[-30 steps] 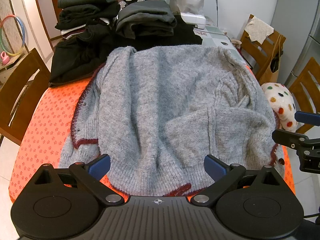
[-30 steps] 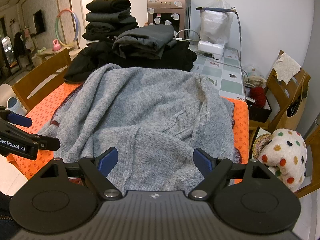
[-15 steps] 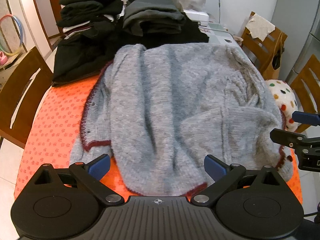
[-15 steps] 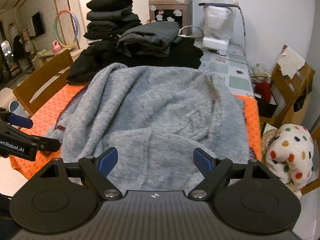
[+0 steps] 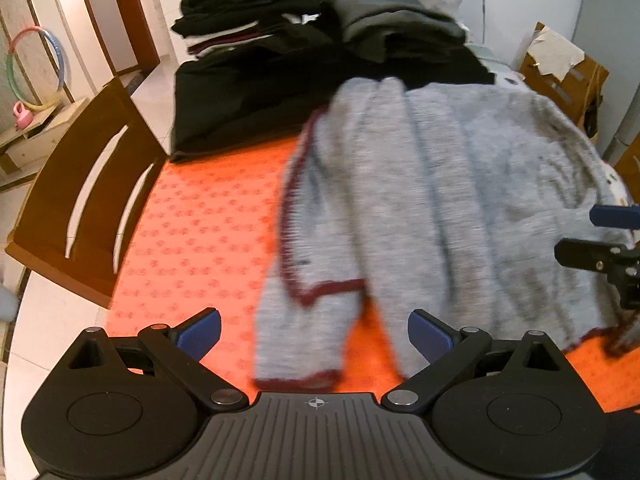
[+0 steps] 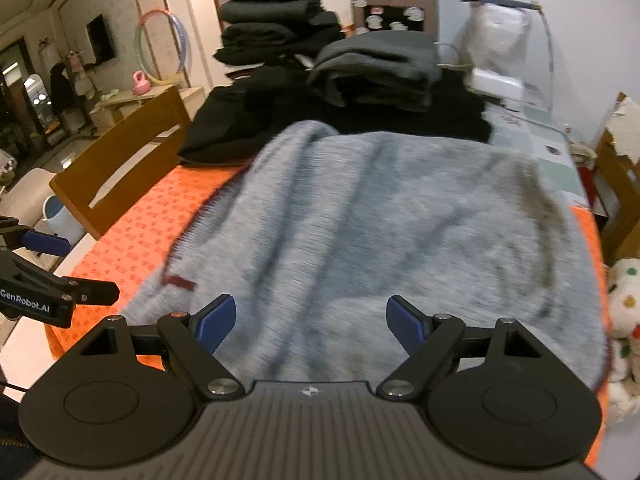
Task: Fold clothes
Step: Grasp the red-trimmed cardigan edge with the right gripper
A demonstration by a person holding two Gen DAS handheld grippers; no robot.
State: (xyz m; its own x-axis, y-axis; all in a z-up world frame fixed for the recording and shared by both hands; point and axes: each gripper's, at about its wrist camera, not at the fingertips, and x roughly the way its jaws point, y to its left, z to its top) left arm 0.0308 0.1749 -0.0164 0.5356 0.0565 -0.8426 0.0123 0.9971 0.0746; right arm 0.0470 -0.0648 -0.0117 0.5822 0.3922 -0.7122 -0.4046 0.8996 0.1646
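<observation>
A soft, light, fuzzy grey cardigan is shown spread on the orange surface, best taken at its maroon-trimmed hem near the front edge; left gripper and right gripper are held apart, empty.

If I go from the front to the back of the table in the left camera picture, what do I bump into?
Left gripper, fingers wide open → grey cardigan on the orange tablecloth → spread-out black garment → piles of folded dark clothes at the far end.
</observation>
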